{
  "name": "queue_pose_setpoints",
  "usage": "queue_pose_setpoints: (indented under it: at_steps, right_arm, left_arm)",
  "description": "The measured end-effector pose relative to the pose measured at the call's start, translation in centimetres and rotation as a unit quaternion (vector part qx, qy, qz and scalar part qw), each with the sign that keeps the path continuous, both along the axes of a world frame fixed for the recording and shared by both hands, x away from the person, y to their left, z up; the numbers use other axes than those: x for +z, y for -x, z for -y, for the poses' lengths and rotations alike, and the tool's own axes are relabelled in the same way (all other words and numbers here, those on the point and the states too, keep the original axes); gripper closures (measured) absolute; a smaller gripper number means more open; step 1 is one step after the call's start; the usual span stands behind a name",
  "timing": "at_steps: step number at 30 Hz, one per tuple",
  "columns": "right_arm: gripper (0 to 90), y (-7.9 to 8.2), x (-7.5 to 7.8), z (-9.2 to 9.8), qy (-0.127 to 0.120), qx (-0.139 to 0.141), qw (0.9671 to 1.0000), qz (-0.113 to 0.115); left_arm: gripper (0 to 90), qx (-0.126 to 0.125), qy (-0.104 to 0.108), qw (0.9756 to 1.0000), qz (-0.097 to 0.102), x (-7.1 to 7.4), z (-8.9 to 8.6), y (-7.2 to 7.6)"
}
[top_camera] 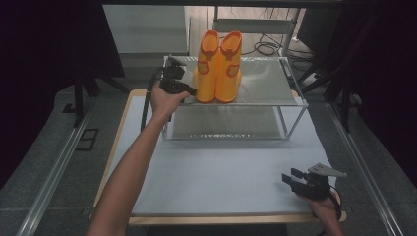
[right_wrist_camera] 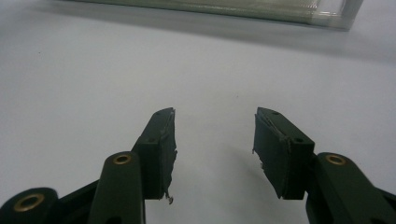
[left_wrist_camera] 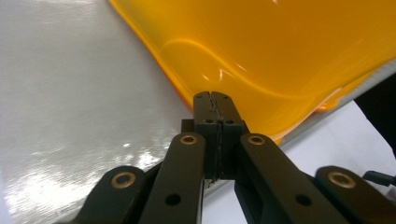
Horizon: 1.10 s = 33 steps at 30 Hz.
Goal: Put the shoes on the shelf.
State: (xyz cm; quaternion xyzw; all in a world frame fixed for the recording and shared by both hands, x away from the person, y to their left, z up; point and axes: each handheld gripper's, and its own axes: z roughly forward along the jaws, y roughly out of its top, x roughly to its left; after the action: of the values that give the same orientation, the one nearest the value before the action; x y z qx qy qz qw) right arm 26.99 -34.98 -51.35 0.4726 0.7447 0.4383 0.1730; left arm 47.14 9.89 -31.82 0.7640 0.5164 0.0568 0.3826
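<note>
Your left gripper (top_camera: 189, 91), jaws pressed together on nothing, noses the left yellow boot (top_camera: 206, 69) on the rack's top shelf (top_camera: 265, 83) at twelve o'clock, and a hard nudge could topple the pair, while your right gripper (top_camera: 291, 178) idles spread at five o'clock.

A pair of glossy orange rubber boots (top_camera: 219, 66) with darker orange trim is standing upright, side by side and touching, on the top tier of the two-level metal rack (top_camera: 265, 83).
</note>
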Motion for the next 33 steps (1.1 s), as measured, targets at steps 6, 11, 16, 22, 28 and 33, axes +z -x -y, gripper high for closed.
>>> queue_pose_setpoints:
  at_steps: [6,11,16,22,28,33]
  right_arm:
    - [48.1,0.0,0.1,0.0,-0.001,0.0,1.0,0.001]
    - [48.1,0.0,0.1,0.0,-0.003,-0.001,1.0,0.001]
    - [48.1,-0.1,0.0,-0.2,0.001,0.003,1.0,0.0]
    - [48.1,0.0,0.0,-0.2,0.001,0.003,1.0,0.0]
    - [48.1,0.1,0.1,0.1,0.0,0.0,1.0,0.005]
    - [48.1,0.1,0.1,0.1,-0.002,-0.003,1.0,0.004]
  left_arm:
    - [90.0,-0.013,0.002,0.9999,-0.001,0.2,1.5,0.1]
    - [90.0,-0.009,0.009,0.9999,-0.001,0.1,1.4,0.2]
    - [90.0,-0.005,0.014,0.9999,-0.002,0.1,1.5,0.2]
    - [85.5,-0.011,0.025,0.9996,0.009,-0.2,0.6,0.5]
    - [77.5,-0.027,0.032,0.9987,0.027,0.1,-0.7,1.5]
    - [74.0,-0.036,0.039,0.9978,0.039,0.6,-2.2,3.2]
